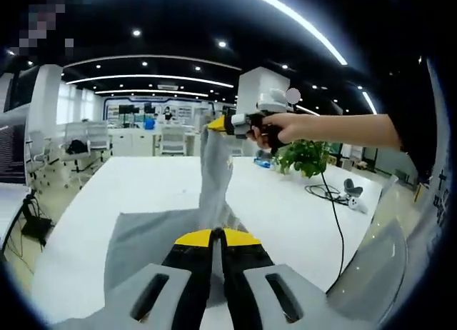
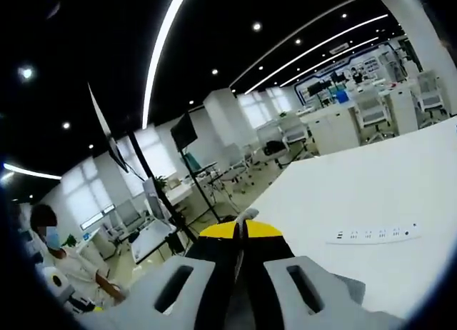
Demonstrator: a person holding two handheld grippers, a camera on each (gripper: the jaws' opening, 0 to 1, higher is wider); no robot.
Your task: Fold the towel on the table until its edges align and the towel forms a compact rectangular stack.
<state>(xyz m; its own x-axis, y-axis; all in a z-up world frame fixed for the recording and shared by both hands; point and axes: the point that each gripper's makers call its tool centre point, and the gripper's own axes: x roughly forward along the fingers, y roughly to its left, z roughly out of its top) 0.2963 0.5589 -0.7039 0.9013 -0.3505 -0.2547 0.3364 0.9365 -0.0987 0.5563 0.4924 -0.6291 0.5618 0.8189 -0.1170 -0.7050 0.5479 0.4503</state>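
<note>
A grey towel (image 1: 214,173) hangs stretched between my two grippers, and its lower part is spread on the white table (image 1: 100,187). At the bottom of the left gripper view, my left gripper (image 1: 216,236) is shut on a towel edge, its yellow tips pressed together. My right gripper (image 1: 214,124), held by a hand (image 1: 275,130), pinches the towel's upper corner high above the table. In the right gripper view, my right gripper (image 2: 241,231) is shut, with a small tip of towel (image 2: 248,215) poking out above the jaws.
A potted plant (image 1: 305,157), a black cable (image 1: 337,223) and a small device (image 1: 351,191) sit on the table's right side. A white power strip (image 2: 371,235) lies on the table. A seated person (image 2: 64,266) is off to the left, among desks and chairs.
</note>
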